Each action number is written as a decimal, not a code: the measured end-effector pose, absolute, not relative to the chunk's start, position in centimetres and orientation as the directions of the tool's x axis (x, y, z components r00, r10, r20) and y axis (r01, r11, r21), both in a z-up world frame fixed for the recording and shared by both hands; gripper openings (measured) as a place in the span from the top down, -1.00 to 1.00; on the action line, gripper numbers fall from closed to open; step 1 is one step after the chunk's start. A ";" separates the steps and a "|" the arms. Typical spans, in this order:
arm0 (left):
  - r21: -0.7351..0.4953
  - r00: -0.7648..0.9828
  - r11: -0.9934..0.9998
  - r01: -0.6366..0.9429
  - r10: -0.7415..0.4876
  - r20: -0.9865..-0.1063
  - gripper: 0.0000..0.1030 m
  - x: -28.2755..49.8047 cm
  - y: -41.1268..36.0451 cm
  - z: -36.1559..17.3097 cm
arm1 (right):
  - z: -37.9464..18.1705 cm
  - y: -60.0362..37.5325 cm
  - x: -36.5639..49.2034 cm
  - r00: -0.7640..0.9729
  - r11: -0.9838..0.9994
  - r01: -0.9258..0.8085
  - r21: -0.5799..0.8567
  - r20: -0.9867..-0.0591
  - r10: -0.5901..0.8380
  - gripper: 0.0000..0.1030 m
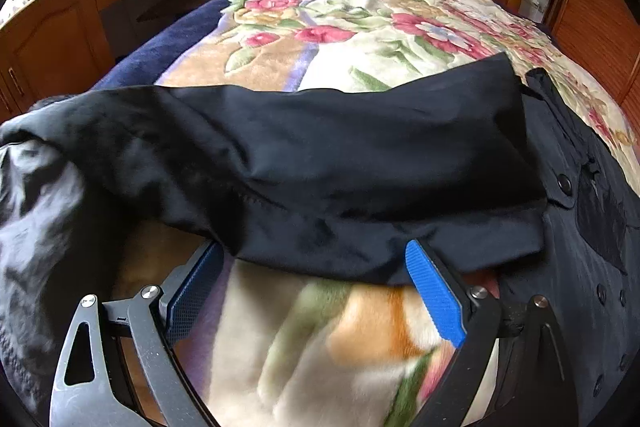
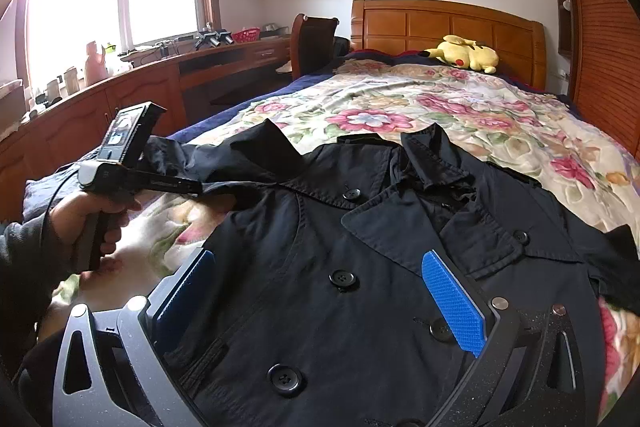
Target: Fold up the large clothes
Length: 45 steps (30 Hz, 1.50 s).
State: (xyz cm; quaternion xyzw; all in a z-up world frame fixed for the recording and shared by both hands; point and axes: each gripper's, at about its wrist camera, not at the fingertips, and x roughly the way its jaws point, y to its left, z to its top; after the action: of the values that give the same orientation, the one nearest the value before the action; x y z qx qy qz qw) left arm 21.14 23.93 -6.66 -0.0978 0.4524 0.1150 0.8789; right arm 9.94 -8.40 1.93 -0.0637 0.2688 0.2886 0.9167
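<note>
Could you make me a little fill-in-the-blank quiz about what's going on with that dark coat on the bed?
1. The dark coat lies on a blanket printed with ____.
2. The plush toy by the wooden headboard is coloured ____.
3. The right gripper hovers over the coat's front with its jaws ____.
4. The left gripper sits at the edge of the coat's ____, which is folded across.

Missing words: flowers; yellow; open; sleeve
</note>
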 end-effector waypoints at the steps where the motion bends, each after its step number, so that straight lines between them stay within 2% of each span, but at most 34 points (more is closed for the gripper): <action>1: -0.083 0.563 0.953 -0.292 0.101 -0.820 -0.81 21.4 24.1 -6.8 | 1.9 -8.5 10.0 0.688 0.825 -0.564 0.040 -0.529 0.496 -1.00; 2: -0.093 0.560 0.951 -0.296 0.093 -0.824 -0.80 21.6 24.2 -6.9 | 2.0 -8.5 9.9 0.688 0.825 -0.564 0.041 -0.529 0.496 -1.00; 5: -0.132 0.558 0.945 -0.298 0.060 -0.828 -0.53 22.2 24.3 -7.3 | 2.0 -8.6 10.0 0.688 0.825 -0.564 0.041 -0.529 0.497 -1.00; 6: -0.141 0.563 0.945 -0.296 0.054 -0.825 -0.36 22.2 24.2 -7.2 | 2.0 -8.6 9.9 0.687 0.824 -0.566 0.041 -0.528 0.498 -1.00; 7: -0.145 0.568 0.945 -0.292 0.050 -0.821 -0.08 22.3 24.2 -7.1 | 2.1 -8.6 9.8 0.687 0.823 -0.567 0.041 -0.528 0.500 -1.00; 8: -0.145 0.569 0.944 -0.295 0.052 -0.821 0.03 22.4 24.1 -7.1 | 2.1 -8.7 9.8 0.687 0.822 -0.567 0.042 -0.527 0.501 -1.00; 10: -0.146 0.575 0.947 -0.287 0.049 -0.816 0.58 22.4 23.8 -6.7 | 2.1 -8.7 9.8 0.686 0.822 -0.567 0.048 -0.526 0.503 -1.00; 12: -0.151 0.588 0.951 -0.269 0.038 -0.808 0.85 22.4 23.5 -6.2 | 2.2 -8.7 9.9 0.681 0.821 -0.569 0.056 -0.527 0.508 -1.00; 13: -0.147 0.597 0.956 -0.255 0.036 -0.801 0.91 22.3 23.1 -5.7 | 2.2 -8.8 9.9 0.678 0.818 -0.572 0.062 -0.527 0.513 -1.00; 19: -0.095 0.682 0.980 -0.175 0.051 -0.730 0.95 21.7 19.5 -0.9 | 3.4 -9.4 9.2 0.684 0.812 -0.581 0.064 -0.503 0.529 -1.00; 26: -0.043 0.749 0.999 0.009 -0.036 -0.662 0.95 20.6 12.0 4.0 | 5.0 -12.2 9.1 0.717 0.832 -0.553 0.050 -0.480 0.506 -1.00; 32: -0.009 0.740 0.991 0.130 -0.104 -0.665 0.95 19.6 6.5 3.8 | 5.3 -14.3 9.5 0.734 0.856 -0.513 0.067 -0.483 0.478 -1.00; 39: 0.040 0.704 0.986 0.165 -0.089 -0.705 0.94 17.5 4.0 1.6 | 5.1 -13.8 9.2 0.731 0.857 -0.512 0.050 -0.499 0.466 -1.00; 41: 0.038 0.696 0.985 0.168 -0.091 -0.712 0.83 16.6 4.0 1.3 | 5.2 -13.8 9.3 0.728 0.855 -0.516 0.047 -0.501 0.467 -1.00; 44: 0.038 0.699 0.982 0.182 -0.102 -0.708 0.51 15.2 4.3 1.3 | 5.2 -13.6 9.3 0.722 0.850 -0.524 0.048 -0.504 0.473 -1.00; 45: 0.039 0.702 0.981 0.189 -0.107 -0.704 0.33 14.5 4.6 1.5 | 5.2 -13.6 9.4 0.721 0.849 -0.526 0.047 -0.505 0.475 -1.00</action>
State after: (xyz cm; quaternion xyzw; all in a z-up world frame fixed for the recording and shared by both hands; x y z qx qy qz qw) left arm 14.50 4.59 1.49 0.0539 0.3777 -0.0804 0.9208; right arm 9.41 -13.61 5.21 -0.0501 0.2579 0.2702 0.9263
